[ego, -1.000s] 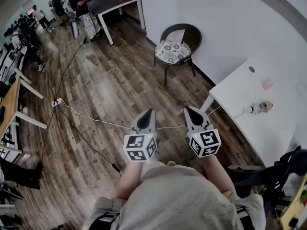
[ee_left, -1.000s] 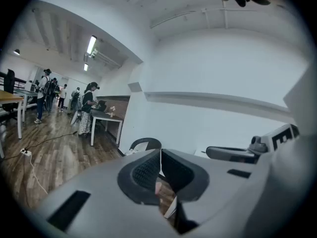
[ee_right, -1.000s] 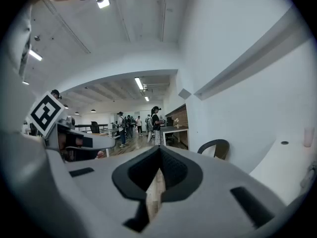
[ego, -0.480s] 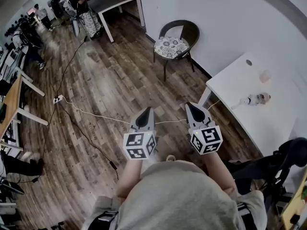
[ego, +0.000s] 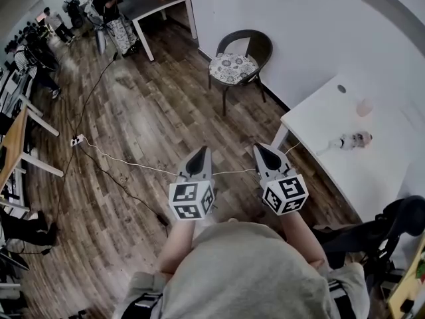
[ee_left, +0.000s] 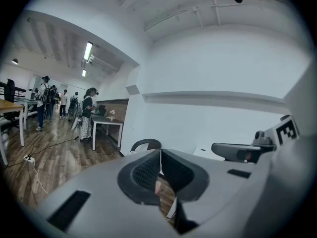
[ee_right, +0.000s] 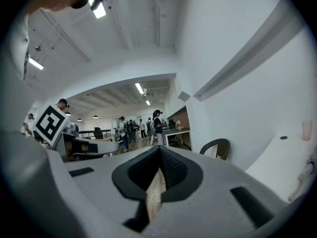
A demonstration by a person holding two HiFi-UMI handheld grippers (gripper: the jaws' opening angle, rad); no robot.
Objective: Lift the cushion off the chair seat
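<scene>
A patterned round cushion (ego: 232,66) lies on the seat of a dark wicker chair (ego: 251,45) against the white wall, far ahead of both grippers. The chair's back (ee_left: 146,144) shows small in the left gripper view, and the chair (ee_right: 218,148) appears again in the right gripper view. My left gripper (ego: 200,155) and right gripper (ego: 264,151) are held side by side over the wood floor, well short of the chair. Both have their jaws together with nothing between them.
A white table (ego: 345,145) with small objects stands at the right, close to my right gripper. A white cable (ego: 126,161) runs across the floor ahead. Another white table (ego: 154,8) and several people (ego: 109,5) are at the far end of the room.
The chair and the white table have shifted slightly up and to the left in the head view. Both grippers keep the same pose, jaws together.
</scene>
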